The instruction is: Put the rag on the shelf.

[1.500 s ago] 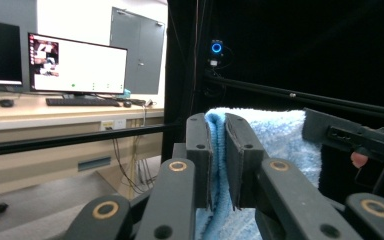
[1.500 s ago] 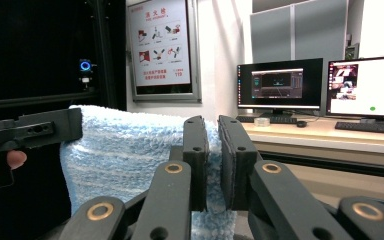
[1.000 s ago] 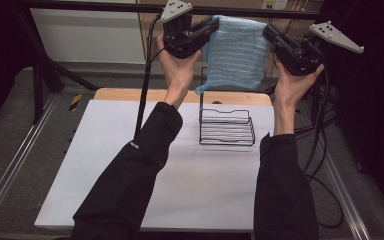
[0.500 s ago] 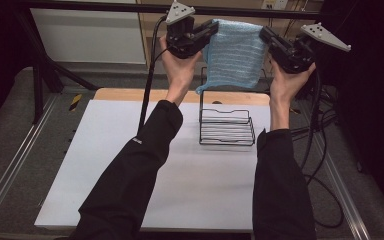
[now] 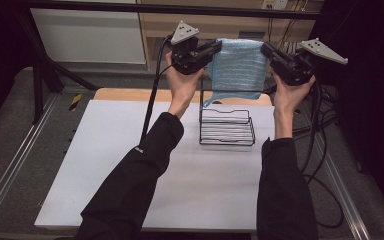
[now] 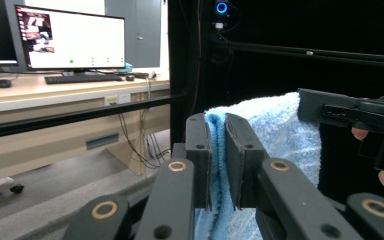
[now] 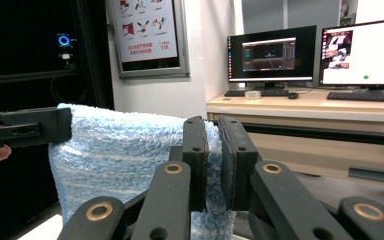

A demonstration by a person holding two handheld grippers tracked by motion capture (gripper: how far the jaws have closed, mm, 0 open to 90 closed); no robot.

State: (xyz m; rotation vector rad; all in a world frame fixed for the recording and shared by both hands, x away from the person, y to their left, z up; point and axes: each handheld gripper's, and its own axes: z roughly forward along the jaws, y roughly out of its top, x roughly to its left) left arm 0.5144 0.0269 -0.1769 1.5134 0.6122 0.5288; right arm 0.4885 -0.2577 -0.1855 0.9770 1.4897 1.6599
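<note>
Towel (image 5: pixel 239 67): blue, stretched flat, hanging high above the wire basket (image 5: pixel 227 128) on the white desk (image 5: pixel 105 165).
Left gripper (image 5: pixel 216 48): clamped on the towel's upper left corner.
Right gripper (image 5: pixel 266 49): clamped on its upper right corner.

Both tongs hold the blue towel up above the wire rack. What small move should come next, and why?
Probably lower both tongs together, since the towel hangs spread between the left tongs and right tongs, its bottom edge just above the wire rack.
</note>
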